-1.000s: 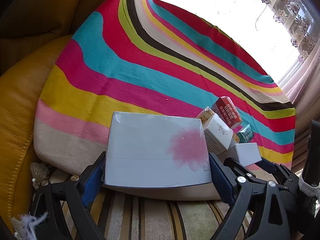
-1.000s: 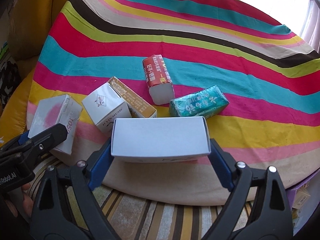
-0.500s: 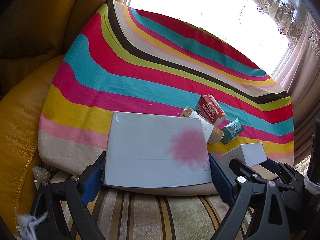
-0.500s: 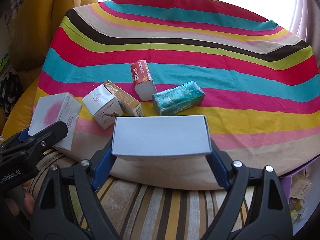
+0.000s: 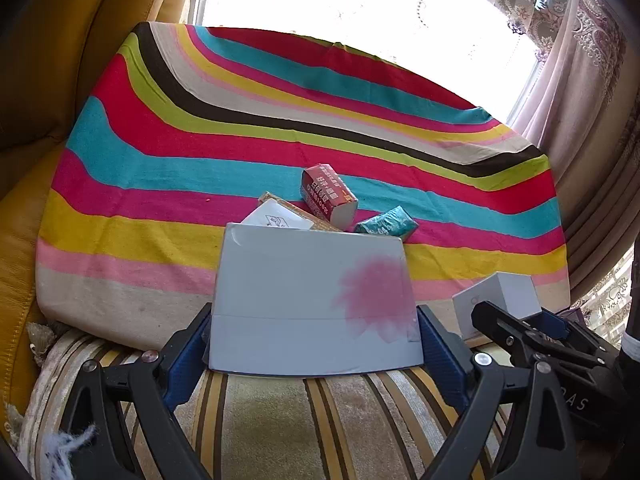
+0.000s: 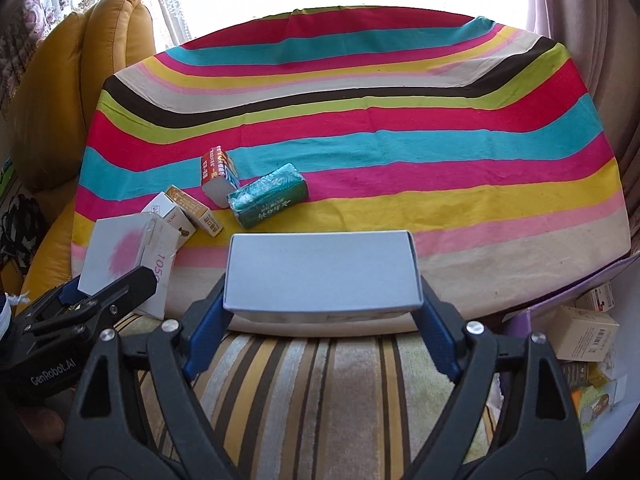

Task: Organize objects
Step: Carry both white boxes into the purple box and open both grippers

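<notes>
Clearly the job is midway. The left tool (image 5: pixel 316 344) is clamped on a white box with a pink blot (image 5: pixel 314 300), low in the frame's centre, lifted off the striped worktop (image 5: pixel 160 168). The right tool (image 6: pixel 322 312) grips a plain grey box (image 6: pixel 322 270), also off the cloth, at bottom centre of its view. Four packs are left on the worktop, left of centre in the right view: a red carton (image 6: pixel 218 174), a green tissue pack (image 6: pixel 268 194), a tan carton (image 6: pixel 194 210) and a small white box (image 6: pixel 168 210), bunched close, some touching. At lower right, off the worktop's edge, more boxes (image 6: pixel 584 332) lie in a heap, probably the destination. Yellow cushions (image 6: pixel 72 80) crowd the left.
</notes>
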